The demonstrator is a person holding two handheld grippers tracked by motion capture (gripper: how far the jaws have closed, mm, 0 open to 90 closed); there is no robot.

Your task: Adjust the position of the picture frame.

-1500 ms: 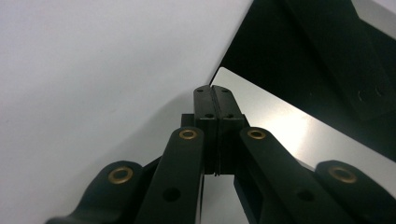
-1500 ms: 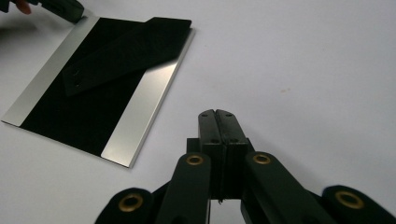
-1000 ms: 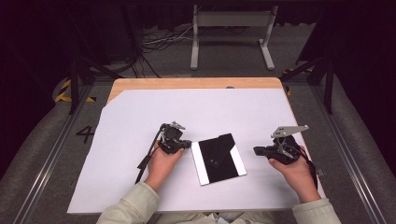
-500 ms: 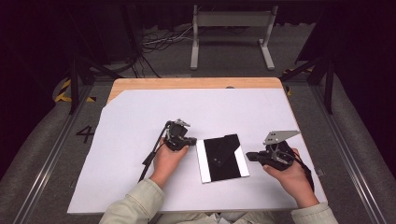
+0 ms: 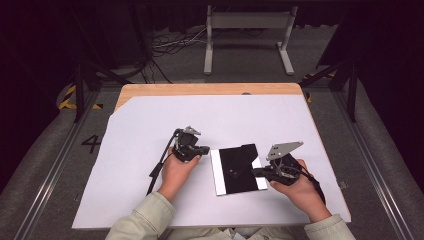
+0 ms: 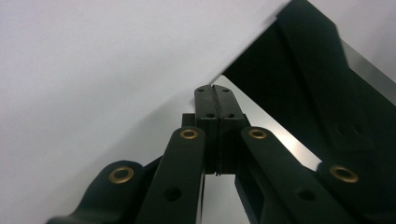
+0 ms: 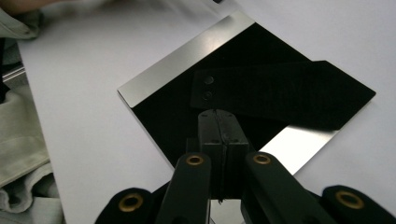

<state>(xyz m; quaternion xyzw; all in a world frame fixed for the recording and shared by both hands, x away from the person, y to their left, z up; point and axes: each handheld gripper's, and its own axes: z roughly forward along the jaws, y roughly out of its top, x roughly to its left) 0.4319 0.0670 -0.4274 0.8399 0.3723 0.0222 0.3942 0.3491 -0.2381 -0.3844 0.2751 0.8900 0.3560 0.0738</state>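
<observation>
A flat square plate (image 5: 218, 172) with silvery edges lies on the white sheet (image 5: 250, 115) near the front centre. A black flat piece (image 5: 240, 160) lies askew on it, one corner sticking out past the far edge. My left gripper (image 5: 204, 150) is shut and empty, its tip at the plate's left far corner. In the left gripper view the shut left gripper (image 6: 215, 91) points at the plate's silvery rim (image 6: 261, 116). My right gripper (image 5: 256, 173) is shut too, with its tip over the plate's right edge. The right gripper (image 7: 218, 114) hovers just short of the black piece (image 7: 280, 98).
The sheet covers a wooden table (image 5: 200, 89) whose far edge shows. Beyond it stand a metal frame (image 5: 247, 30) and floor cables (image 5: 170, 45). Pale sleeves (image 5: 145, 220) come in from the bottom. Bare sheet stretches left of and beyond the plate.
My right gripper has slid left across the sheet until its tip reached the plate's right edge. The left gripper has hardly shifted. Both stayed shut.
</observation>
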